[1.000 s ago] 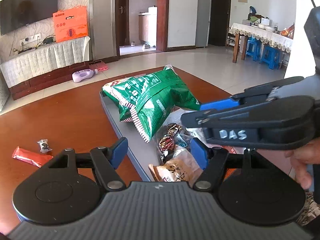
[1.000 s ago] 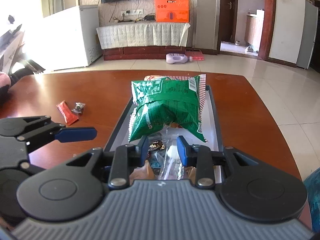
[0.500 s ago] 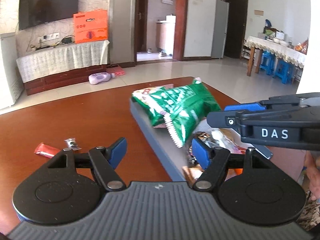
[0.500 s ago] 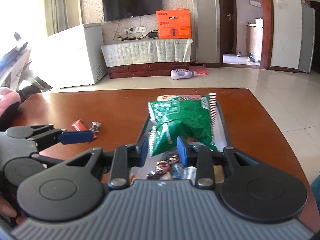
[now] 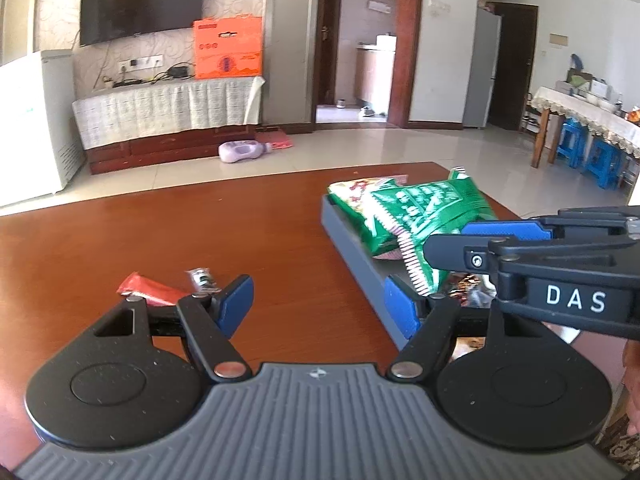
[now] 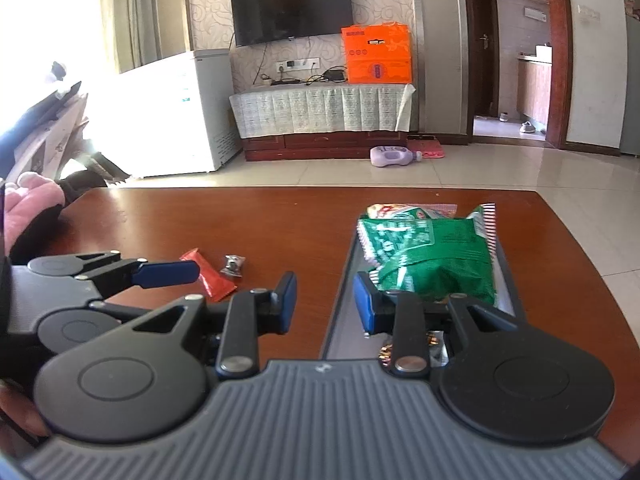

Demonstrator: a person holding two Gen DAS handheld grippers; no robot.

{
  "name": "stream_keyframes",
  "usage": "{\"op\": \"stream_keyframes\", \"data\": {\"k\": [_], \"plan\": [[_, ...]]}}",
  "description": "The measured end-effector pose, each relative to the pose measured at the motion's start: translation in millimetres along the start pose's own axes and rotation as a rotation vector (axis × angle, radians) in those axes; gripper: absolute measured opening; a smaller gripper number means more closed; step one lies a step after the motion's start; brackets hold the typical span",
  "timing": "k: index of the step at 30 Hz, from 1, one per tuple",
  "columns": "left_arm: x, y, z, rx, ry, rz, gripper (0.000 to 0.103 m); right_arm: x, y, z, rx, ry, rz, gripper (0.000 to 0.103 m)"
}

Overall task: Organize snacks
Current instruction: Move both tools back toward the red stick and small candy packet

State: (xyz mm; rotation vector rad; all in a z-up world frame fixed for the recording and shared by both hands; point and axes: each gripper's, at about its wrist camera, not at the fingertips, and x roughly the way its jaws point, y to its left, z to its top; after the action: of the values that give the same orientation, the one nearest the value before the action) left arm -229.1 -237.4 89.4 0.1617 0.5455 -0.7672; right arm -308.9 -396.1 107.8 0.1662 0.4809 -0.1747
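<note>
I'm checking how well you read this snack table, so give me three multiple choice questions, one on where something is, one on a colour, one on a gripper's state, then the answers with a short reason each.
1. Where does the green snack bag lie?
A. in the grey tray
B. on the floor
C. on the bare table by the red packet

2. What colour is the long flat packet out on the table?
A. blue
B. red
C. yellow

3. How does the left gripper stand?
A. shut on the green bag
B. shut on nothing
C. open, holding nothing

Answers:
1 A, the bag rests within the tray's walls.
2 B, its wrapper is red.
3 C, its fingers are spread with only table between them.
</note>
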Motion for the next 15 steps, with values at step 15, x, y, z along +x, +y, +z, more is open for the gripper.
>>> {"op": "stream_keyframes", "data": {"k": [15], "plan": [[3.7,84.3,-12.9,-0.093,0.063,0.160,0.076,48.2,54.1,5.2,-0.070,0.036,0.070,0.034]]}}
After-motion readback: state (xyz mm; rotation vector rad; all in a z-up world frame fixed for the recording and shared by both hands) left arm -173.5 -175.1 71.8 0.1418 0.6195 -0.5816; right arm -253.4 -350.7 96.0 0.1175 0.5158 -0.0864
